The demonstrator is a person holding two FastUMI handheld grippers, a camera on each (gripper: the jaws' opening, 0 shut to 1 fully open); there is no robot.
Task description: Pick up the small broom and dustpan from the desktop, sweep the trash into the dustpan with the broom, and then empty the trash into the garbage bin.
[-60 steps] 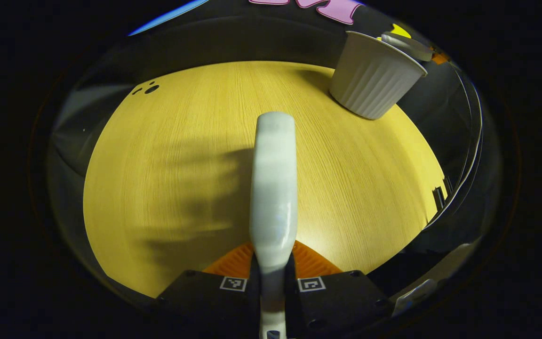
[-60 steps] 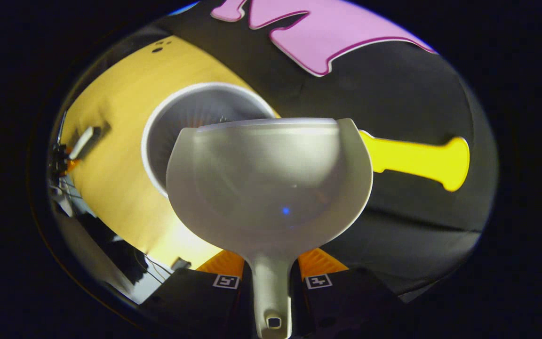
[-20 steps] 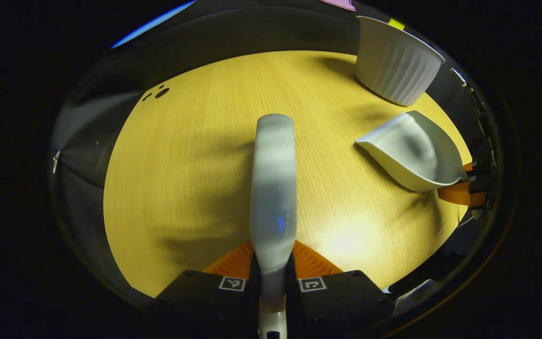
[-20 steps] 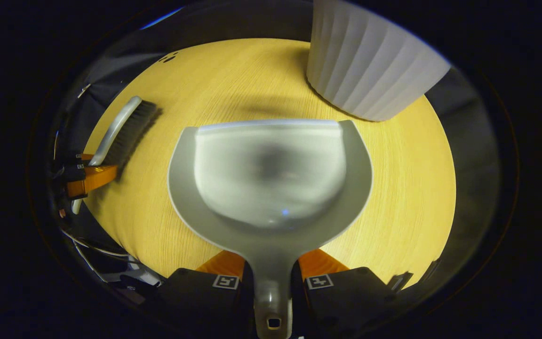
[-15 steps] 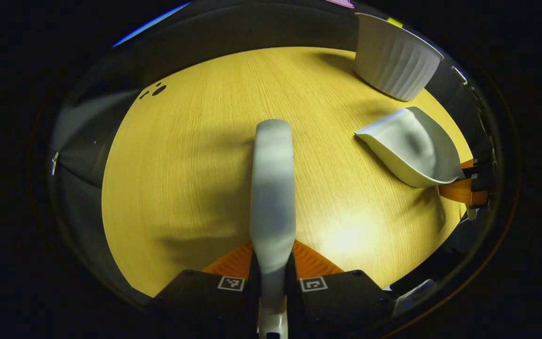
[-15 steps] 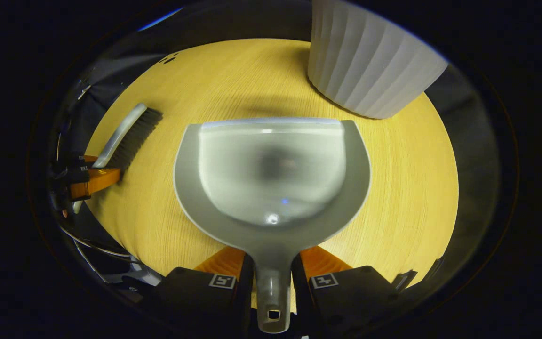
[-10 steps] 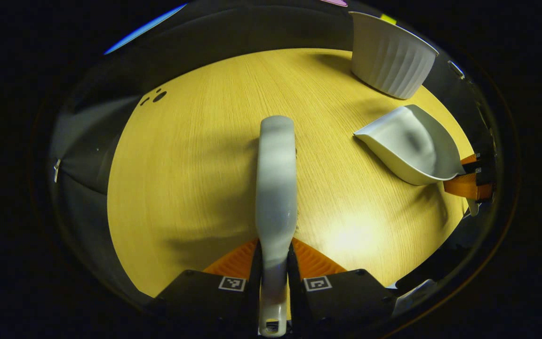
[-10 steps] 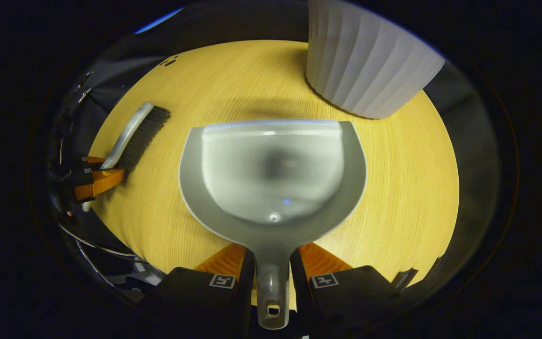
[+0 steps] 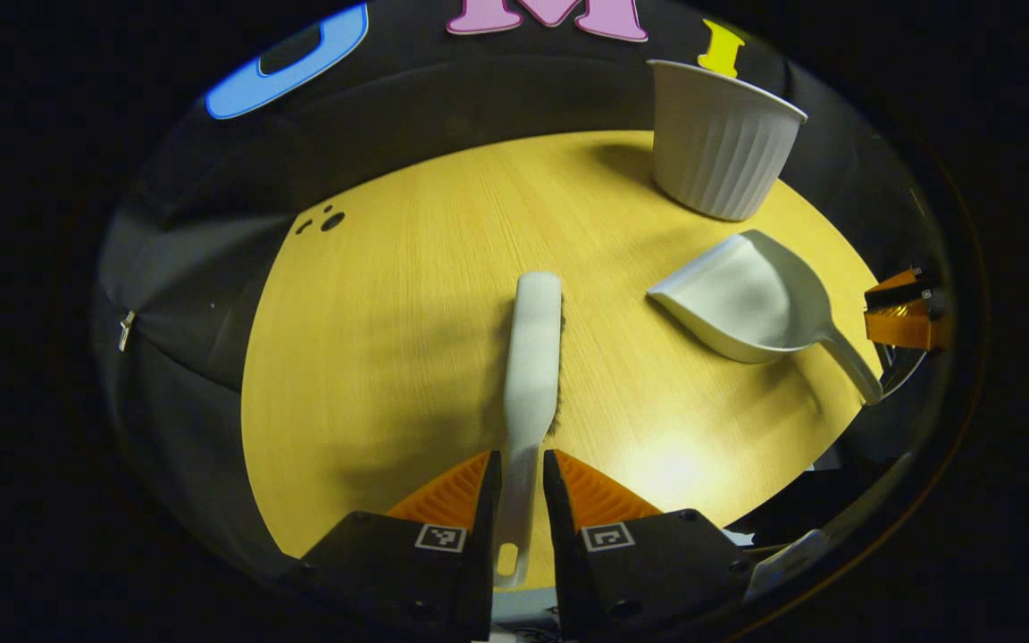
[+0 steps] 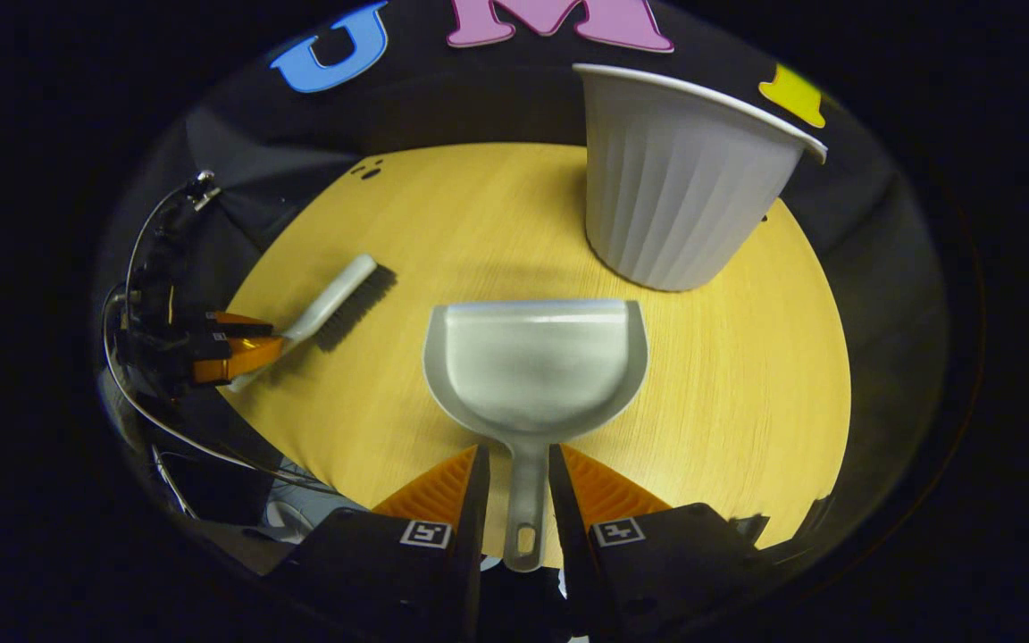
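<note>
Your left gripper sits low at the near edge of the bench, its jaws slightly apart on either side of the broom handle and, as far as you can see, not pressing it. The broom lies flat on the wood, pale smooth plastic back up, dark bristles turned sideways, handle toward you so it can be let go or taken again easily. To its right the dustpan rests on the bench, a matt grey scoop with a rounded back and a flat front lip facing the bin. Your right gripper brackets its thin handle with a small gap each side, so that grip looks released too. Farther right and back stands the bin, a white ribbed tub that flares toward its rim, upright and just beyond the pan's lip. No trash shows on the yellow grained bench, so the job looks about done.
</note>
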